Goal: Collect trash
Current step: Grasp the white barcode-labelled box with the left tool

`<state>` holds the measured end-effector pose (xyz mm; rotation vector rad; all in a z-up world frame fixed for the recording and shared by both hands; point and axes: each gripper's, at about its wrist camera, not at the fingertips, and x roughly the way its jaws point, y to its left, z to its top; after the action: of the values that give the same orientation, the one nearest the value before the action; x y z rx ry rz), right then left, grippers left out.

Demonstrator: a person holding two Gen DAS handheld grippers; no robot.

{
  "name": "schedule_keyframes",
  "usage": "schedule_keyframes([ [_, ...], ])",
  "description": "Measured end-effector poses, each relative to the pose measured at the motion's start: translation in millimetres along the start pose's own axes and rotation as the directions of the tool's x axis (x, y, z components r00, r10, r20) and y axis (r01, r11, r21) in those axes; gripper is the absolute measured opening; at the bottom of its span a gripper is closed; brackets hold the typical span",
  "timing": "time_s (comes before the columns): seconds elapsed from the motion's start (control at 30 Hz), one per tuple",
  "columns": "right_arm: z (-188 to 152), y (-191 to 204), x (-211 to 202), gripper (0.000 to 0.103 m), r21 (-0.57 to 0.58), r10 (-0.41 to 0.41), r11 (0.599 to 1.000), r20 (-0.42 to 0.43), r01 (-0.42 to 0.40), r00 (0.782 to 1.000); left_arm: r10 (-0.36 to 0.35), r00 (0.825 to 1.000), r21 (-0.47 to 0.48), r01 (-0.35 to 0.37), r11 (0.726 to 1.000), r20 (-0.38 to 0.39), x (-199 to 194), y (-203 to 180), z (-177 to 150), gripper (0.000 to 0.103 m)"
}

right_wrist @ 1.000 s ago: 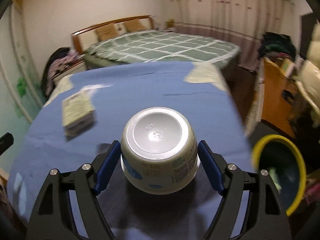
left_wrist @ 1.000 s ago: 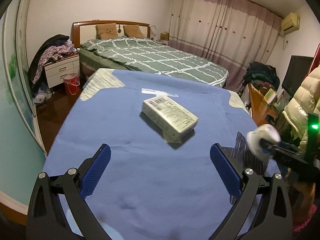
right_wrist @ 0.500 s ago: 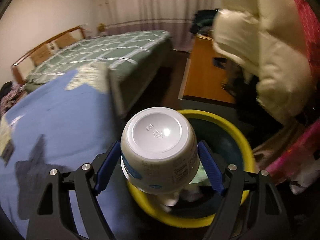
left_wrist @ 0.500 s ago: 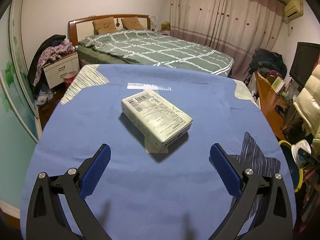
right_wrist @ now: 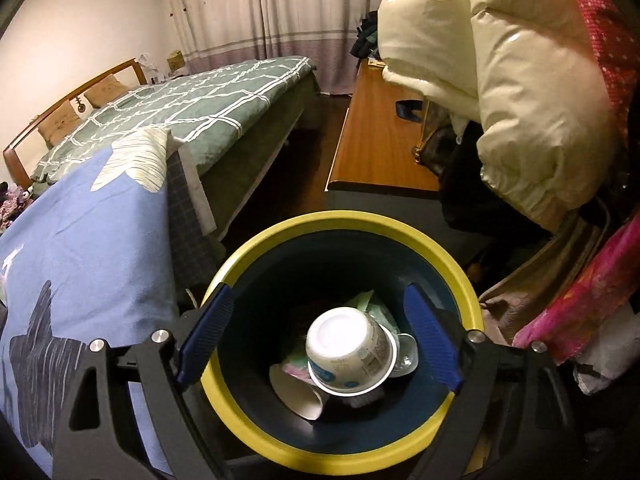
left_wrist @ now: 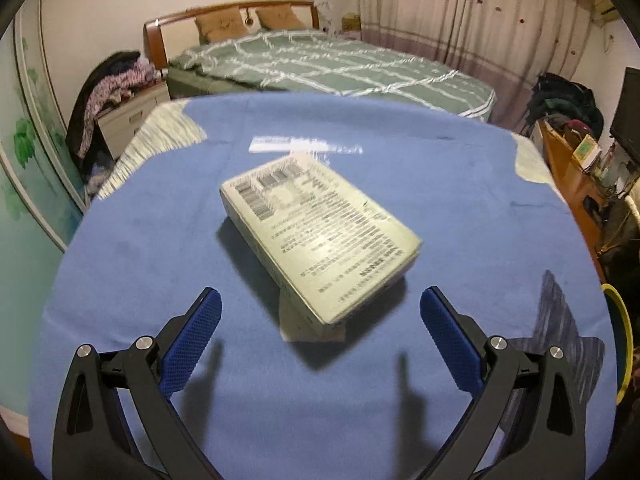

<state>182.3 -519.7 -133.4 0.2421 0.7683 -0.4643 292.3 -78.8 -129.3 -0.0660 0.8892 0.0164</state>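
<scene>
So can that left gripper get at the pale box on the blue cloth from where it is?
Probably yes. The left gripper is open and aimed at the box, which lies flat and alone on the blue cloth just ahead, with nothing between. The box looks about as wide as the gap, so the fit may be snug.

Left wrist view: close above the blue counter (left_wrist: 120, 264), tilted down, facing the bed (left_wrist: 332, 68). Right wrist view: beside the counter's edge, steeply down into the yellow-rimmed bin (right_wrist: 464, 276). Shared: counter cloth, bed, curtains (right_wrist: 280, 12), bin rim.
</scene>
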Motion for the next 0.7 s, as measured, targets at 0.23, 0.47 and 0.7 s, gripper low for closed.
schedule_keyframes([
  [0.23,4.6,11.9,-0.5,0.083,-0.009,0.022,1.000,0.005,-0.022,1.000,0.013,0.999,-0.080,-0.015,0.997,-0.034,15.4,35.9,3.5,0.098],
  [0.47,5.4,28.3,-0.1,0.083,-0.029,0.045,0.999,0.009,-0.044,0.999,0.103,0.994,-0.182,-0.107,0.977,-0.031,7.6,112.8,0.7,0.098],
  [0.7,9.3,43.9,-3.0,0.083,-0.050,0.064,0.997,0.017,-0.063,0.998,-0.021,1.000,-0.183,0.025,0.983,0.022,-5.1,100.3,28.7,0.098],
])
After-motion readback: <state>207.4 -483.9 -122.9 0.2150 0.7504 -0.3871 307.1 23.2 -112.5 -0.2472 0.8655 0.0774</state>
